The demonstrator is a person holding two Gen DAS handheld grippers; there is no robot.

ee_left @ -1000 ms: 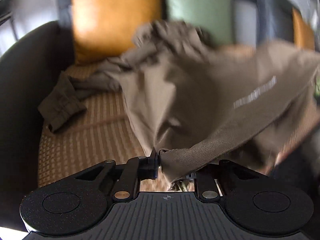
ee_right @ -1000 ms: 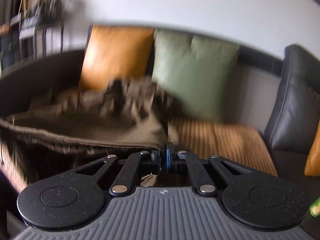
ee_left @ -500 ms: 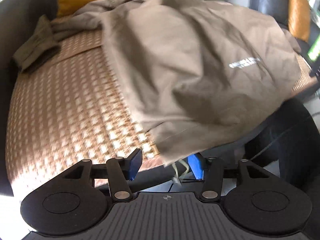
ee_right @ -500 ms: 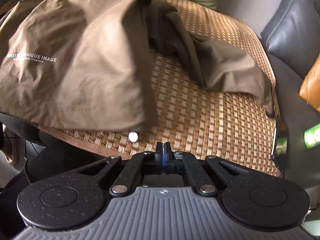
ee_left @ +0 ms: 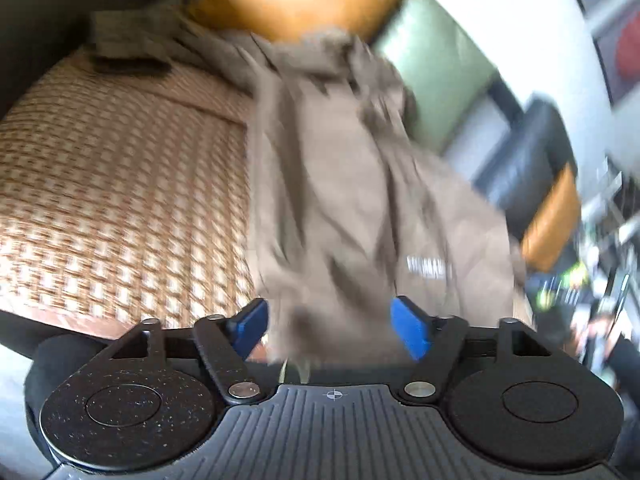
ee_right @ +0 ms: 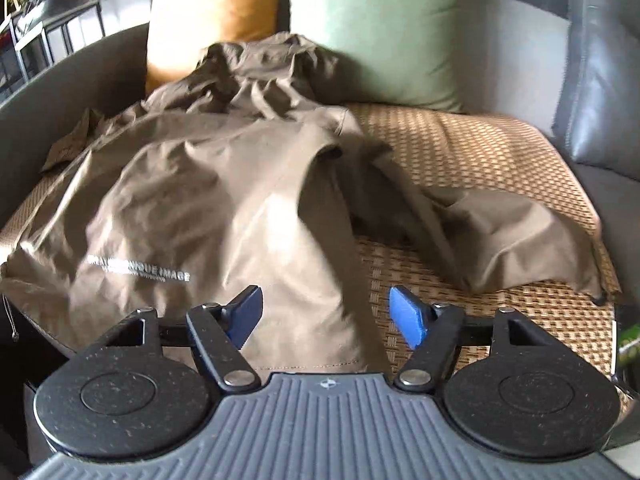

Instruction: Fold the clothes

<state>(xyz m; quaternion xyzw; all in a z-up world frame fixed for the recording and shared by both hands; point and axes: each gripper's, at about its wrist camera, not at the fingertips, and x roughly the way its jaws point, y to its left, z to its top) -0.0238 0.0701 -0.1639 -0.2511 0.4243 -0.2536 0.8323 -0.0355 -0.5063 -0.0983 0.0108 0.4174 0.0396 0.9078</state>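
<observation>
The left tongs [ee_left: 330, 330] are opening, blue pads apart, with the hem of the brown jacket [ee_left: 352, 208] lying between them but not pinched. The right tongs [ee_right: 326, 314] are opening too, their pads spread over the jacket [ee_right: 208, 208] hem at the front edge of the sofa seat, gripping nothing. The jacket lies spread on the woven mat [ee_right: 480, 152] covering the seat, white lettering [ee_right: 138, 272] near the front edge, one sleeve [ee_right: 508, 236] stretched toward the right end. Its collar bunches against the orange cushion [ee_right: 208, 12] and green cushion [ee_right: 376, 28] at the back.
</observation>
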